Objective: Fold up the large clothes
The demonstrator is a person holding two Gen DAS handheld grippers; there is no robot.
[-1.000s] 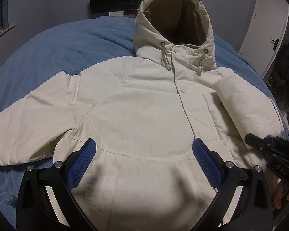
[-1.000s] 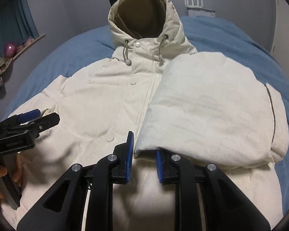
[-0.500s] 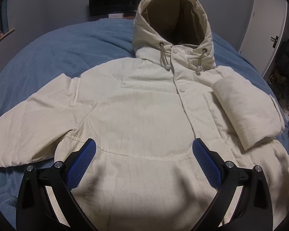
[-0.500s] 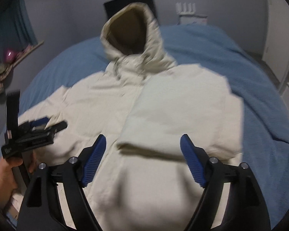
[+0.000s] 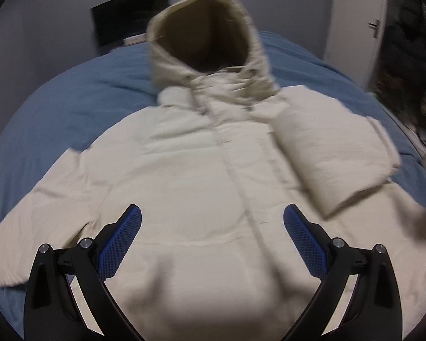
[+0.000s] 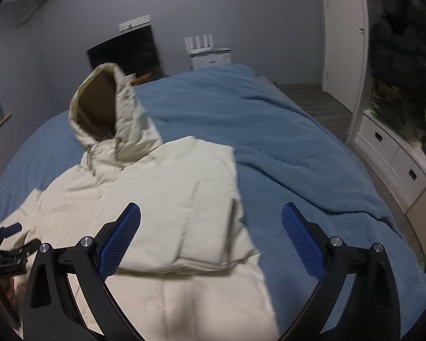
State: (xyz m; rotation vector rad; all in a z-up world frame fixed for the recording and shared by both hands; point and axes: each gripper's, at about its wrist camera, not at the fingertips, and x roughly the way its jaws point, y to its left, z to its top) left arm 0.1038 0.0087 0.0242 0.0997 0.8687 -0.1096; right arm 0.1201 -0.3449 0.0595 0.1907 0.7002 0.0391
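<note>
A cream hooded jacket [image 5: 201,176] lies face up on a blue bedspread [image 5: 59,119], its hood [image 5: 204,45] standing up at the far end. One sleeve [image 5: 335,159] is folded in over the chest on the right; the other sleeve [image 5: 37,213] lies spread out to the left. My left gripper [image 5: 212,228] hovers open over the jacket's lower front, nothing between its jaws. In the right wrist view the jacket [image 6: 167,210] and its folded sleeve [image 6: 201,199] lie to the left. My right gripper [image 6: 211,227] hangs above the jacket's right edge, its jaws still opening and empty. The left gripper [image 6: 10,241] shows at the far left there.
The blue bedspread [image 6: 284,147] stretches far to the right of the jacket. A dark screen [image 6: 125,54] and a white box [image 6: 210,56] stand by the far wall. A white door [image 6: 343,34] and white drawers [image 6: 392,153] line the right side.
My right gripper let go of the folded sleeve's cuff, opened wide and drew back to the right. The sleeve stays folded over the chest. The left gripper's view shifted and rolled slightly.
</note>
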